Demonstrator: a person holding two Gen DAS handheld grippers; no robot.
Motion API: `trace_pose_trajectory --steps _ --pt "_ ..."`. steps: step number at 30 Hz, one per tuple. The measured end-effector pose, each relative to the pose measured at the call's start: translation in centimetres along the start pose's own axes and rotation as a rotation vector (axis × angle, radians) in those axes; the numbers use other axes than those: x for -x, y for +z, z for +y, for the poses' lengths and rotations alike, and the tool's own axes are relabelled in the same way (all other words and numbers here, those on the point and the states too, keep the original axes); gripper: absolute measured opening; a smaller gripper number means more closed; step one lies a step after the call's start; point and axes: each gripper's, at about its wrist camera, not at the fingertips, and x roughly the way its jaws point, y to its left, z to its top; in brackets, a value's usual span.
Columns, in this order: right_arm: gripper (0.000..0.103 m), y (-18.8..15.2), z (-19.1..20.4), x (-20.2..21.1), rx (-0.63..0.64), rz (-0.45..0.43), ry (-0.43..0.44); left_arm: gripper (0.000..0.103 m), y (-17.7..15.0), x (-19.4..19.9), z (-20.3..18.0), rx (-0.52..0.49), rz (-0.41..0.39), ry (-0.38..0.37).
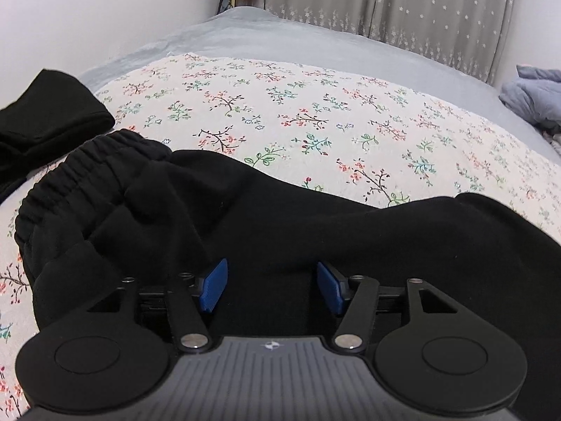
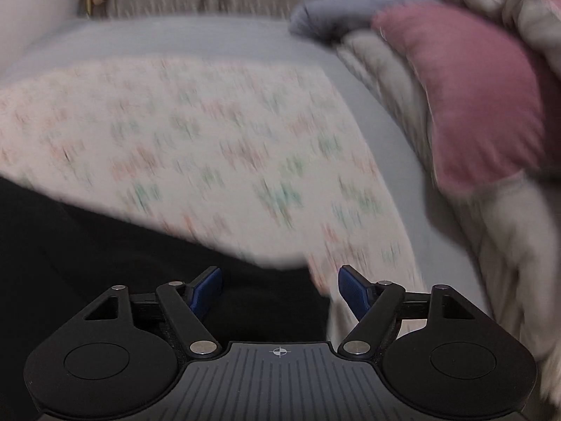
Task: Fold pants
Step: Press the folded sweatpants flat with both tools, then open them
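Black pants [image 1: 280,217] lie across a floral bed cover [image 1: 315,112], their gathered elastic waistband [image 1: 70,175] at the left. My left gripper [image 1: 271,286] hovers over the middle of the pants with its blue pads [image 1: 214,286] apart, pressing on nothing. The right wrist view is blurred. There the pants [image 2: 105,245] fill the lower left, and their end stops near the middle. My right gripper [image 2: 280,291] stands open over that end, one pad above black cloth and the other above the floral cover [image 2: 210,140].
A second black garment [image 1: 45,112] lies folded at the far left. A grey sheet [image 1: 280,42] runs back to a curtain [image 1: 385,0]. Blue-grey cloth [image 1: 533,94] sits at the right. A pink pillow [image 2: 473,98] and bunched bedding crowd the right side.
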Motion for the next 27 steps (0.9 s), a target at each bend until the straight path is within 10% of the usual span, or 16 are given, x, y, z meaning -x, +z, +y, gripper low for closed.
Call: trace_pose_trajectory --steps 6,15,23,27 --pt "0.026 -0.1 -0.4 1.7 0.008 -0.047 -0.023 0.062 -0.4 0.3 0.1 -0.022 -0.014 -0.003" --pt "0.038 -0.2 -2.8 0.4 -0.175 0.008 -0.064 0.062 -1.0 0.6 0.1 -0.073 -0.038 -0.004" --pt "0.051 1.5 1.6 4.3 0.053 -0.153 -0.207 0.062 -0.6 0.8 0.2 -0.029 -0.031 -0.013" --pt "0.057 1.5 4.9 5.2 0.139 -0.141 0.049 0.063 -0.3 1.5 0.3 -0.004 -0.037 -0.027"
